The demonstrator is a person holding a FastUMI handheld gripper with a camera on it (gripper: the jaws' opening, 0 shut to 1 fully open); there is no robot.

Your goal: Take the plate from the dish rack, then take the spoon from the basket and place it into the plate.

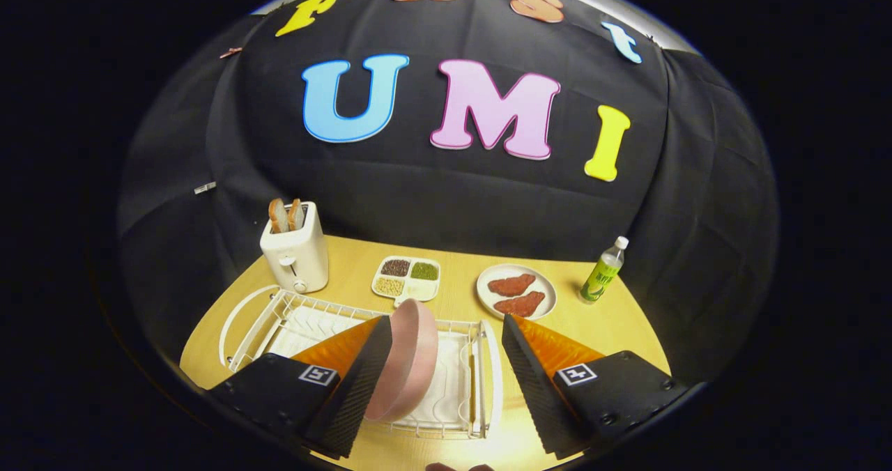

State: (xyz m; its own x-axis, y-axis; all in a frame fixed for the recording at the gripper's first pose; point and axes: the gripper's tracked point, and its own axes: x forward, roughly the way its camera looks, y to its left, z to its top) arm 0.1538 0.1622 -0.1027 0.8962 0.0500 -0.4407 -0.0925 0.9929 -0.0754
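The left finger covers the lower left edge of the round pink plate standing in the white wire dish rack, whose near corner it also hides.

Dish rack low on the bench, other things behind it.
Plate stands in the rack; toaster centre-left; divided tray mid-frame; dish then bottle rightward.

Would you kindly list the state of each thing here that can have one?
Gripper: open, fingers astride the plate.
Plate: on edge in the rack, not gripped.
Toaster: two slices sticking up.
Bottle: upright, capped.
Divided dish: three sections filled, one bare.
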